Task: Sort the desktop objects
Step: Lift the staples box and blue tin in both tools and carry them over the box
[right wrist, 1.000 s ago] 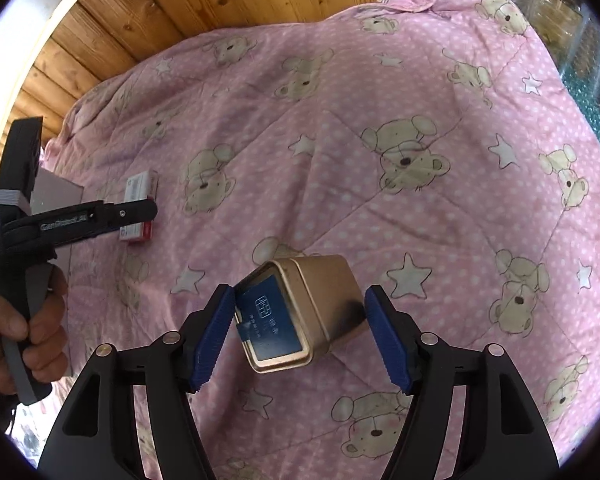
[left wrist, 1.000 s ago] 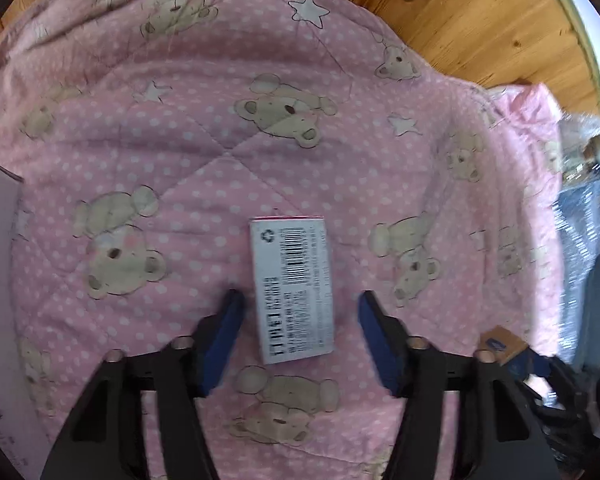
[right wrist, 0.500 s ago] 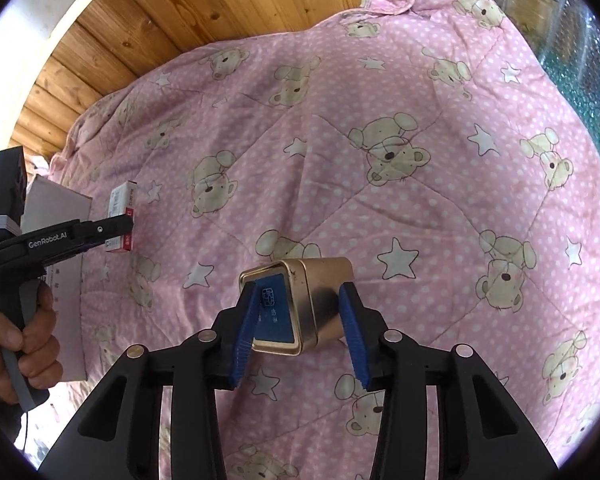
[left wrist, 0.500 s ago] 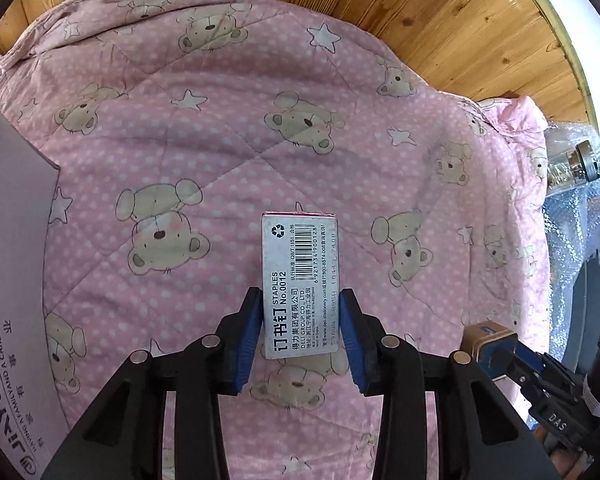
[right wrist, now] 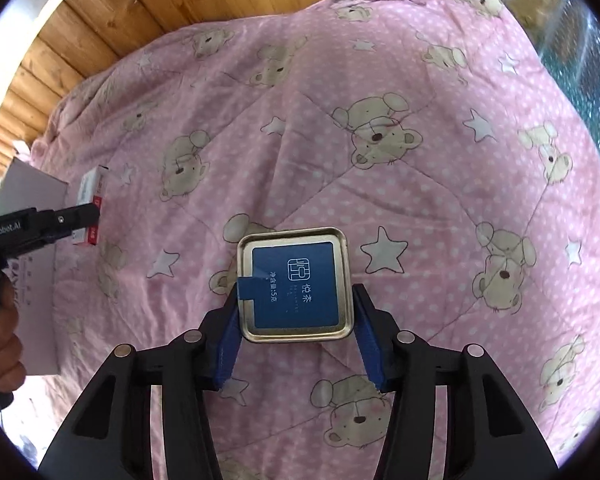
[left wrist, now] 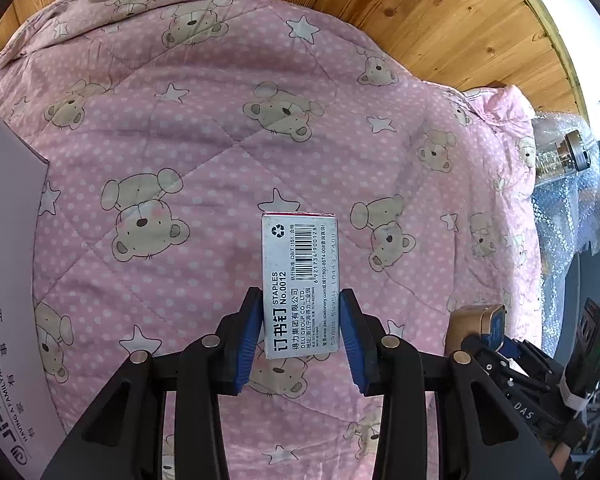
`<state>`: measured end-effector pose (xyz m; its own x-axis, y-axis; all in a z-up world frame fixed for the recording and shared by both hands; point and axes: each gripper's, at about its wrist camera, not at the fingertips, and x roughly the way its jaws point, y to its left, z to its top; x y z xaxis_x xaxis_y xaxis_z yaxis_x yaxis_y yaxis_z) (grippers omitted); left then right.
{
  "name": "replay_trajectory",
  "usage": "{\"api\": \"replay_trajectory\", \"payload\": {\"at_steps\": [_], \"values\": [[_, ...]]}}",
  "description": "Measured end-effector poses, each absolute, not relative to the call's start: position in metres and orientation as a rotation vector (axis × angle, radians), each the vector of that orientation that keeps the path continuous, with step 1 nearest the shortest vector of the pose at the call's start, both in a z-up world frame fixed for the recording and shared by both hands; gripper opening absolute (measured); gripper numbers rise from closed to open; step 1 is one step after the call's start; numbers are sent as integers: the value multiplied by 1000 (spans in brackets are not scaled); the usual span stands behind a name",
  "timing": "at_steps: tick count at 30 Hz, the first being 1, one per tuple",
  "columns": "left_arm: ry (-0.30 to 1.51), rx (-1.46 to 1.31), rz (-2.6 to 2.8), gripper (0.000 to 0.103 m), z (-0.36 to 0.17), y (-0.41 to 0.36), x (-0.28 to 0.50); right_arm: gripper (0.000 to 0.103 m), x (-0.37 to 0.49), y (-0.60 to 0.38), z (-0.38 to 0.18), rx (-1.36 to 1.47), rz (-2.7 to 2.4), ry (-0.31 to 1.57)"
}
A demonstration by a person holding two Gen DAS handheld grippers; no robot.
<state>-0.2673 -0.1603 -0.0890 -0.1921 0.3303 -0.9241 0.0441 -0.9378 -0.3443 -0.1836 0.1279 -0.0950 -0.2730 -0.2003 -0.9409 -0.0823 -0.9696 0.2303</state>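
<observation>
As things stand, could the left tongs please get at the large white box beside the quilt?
Probably not yet: the left tongs are shut on the staples box; the white box itself lies unobstructed.

Shiny metal tin [right wrist: 296, 286], quilted cloth blanket [right wrist: 400, 128]

One staple box [left wrist: 300, 280], one gold tea tin [right wrist: 296, 284], one grey carton [left wrist: 8, 280], one pink quilt [left wrist: 220, 152] and two grippers, left [left wrist: 300, 334] and right [right wrist: 296, 340], are visible.
</observation>
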Motion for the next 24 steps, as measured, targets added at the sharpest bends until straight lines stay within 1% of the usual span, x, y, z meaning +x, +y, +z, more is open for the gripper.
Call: {"api": "replay_trajectory", "payload": {"at_steps": [10,24], "values": [[-429,-1831,2247,40,-70,-157,-253,53,-171,108,-70,1799,-2428,-373],[-415,-1747,2269,40,-18,-169,-185,53,-134,54,-37,1719,-2376,-373]]}}
